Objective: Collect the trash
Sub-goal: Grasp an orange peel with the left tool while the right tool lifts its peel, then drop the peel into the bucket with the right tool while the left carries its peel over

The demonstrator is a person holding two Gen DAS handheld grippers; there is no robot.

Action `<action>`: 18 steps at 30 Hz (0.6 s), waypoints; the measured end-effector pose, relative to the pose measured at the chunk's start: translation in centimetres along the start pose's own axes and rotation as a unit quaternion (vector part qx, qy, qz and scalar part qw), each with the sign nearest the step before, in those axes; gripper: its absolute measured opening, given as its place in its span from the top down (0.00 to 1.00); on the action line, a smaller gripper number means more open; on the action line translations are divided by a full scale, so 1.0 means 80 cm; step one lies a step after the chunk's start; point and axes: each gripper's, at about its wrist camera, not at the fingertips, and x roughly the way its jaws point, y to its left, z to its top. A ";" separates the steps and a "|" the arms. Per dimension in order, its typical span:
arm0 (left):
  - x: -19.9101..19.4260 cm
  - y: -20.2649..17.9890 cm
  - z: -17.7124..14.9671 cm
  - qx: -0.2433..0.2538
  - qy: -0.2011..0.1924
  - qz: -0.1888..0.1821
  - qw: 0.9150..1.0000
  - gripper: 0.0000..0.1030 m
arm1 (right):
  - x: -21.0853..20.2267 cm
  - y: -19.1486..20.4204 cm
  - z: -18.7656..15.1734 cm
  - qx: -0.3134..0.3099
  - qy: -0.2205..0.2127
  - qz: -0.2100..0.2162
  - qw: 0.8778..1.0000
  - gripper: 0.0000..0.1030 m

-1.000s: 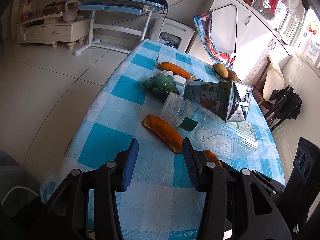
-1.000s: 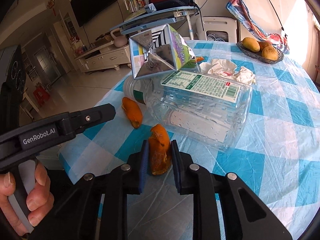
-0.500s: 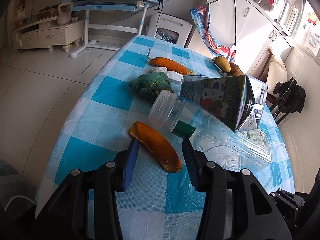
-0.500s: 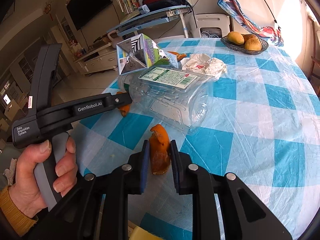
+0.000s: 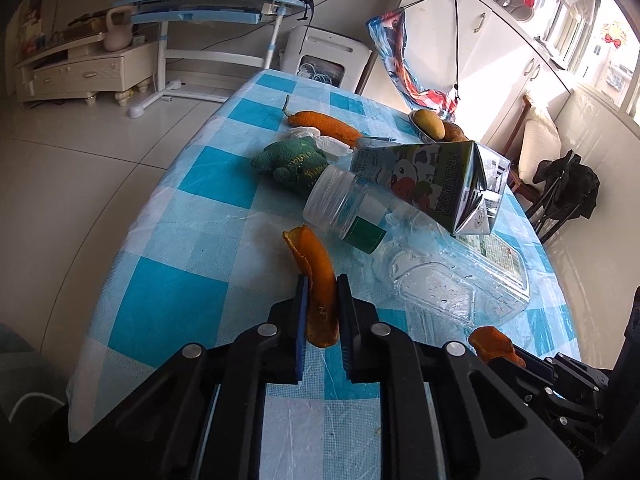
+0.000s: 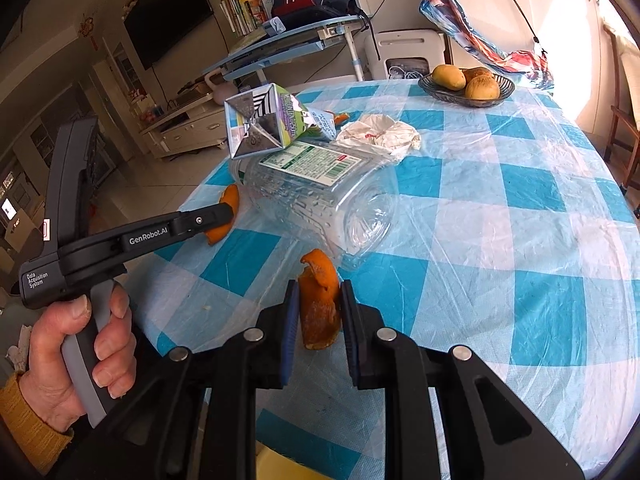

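Note:
My left gripper (image 5: 320, 280) is closing on a long strip of orange peel (image 5: 316, 276), and its pads touch the strip on both sides. The peel's far end curls up off the checked tablecloth (image 5: 172, 300). My right gripper (image 6: 318, 286) is shut on a second orange peel (image 6: 318, 308) just above the table's near edge. A clear plastic bottle (image 6: 320, 196) lies on its side beyond both, with a milk carton (image 6: 272, 124) resting on it. Crumpled white paper (image 6: 380, 136) lies behind the bottle.
A green plush toy (image 5: 292, 162) and a carrot (image 5: 328, 124) lie at the far left of the table. A fruit basket (image 6: 466, 96) stands at the far end. A hand (image 6: 80, 340) grips the left tool's handle. A desk, cabinets and chairs ring the table.
The left jaws have come in from wide apart onto the long peel and tipped it up on its edge. The right gripper drew back a little toward the near table edge with its peel.

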 end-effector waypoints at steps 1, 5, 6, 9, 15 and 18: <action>-0.005 0.000 -0.002 0.000 -0.001 -0.001 1.000 0.87 | -0.003 -0.001 -0.001 0.003 -0.001 0.001 1.000 0.79; -0.021 -0.004 -0.009 0.014 -0.011 0.011 1.000 0.87 | -0.014 -0.009 -0.009 0.019 -0.004 0.005 1.000 0.79; -0.025 -0.006 -0.011 0.018 -0.014 0.014 1.000 0.87 | -0.016 -0.011 -0.011 0.022 -0.005 0.004 1.000 0.79; -0.037 -0.009 -0.019 0.028 -0.021 0.028 0.999 0.87 | -0.022 -0.013 -0.016 0.027 -0.006 0.005 1.000 0.79; -0.055 -0.014 -0.033 0.041 -0.028 0.040 0.998 0.87 | -0.031 -0.009 -0.022 0.029 -0.009 0.006 1.000 0.79; -0.062 -0.017 -0.038 0.047 -0.033 0.043 0.997 0.87 | -0.035 -0.006 -0.025 0.028 -0.011 0.006 1.000 0.79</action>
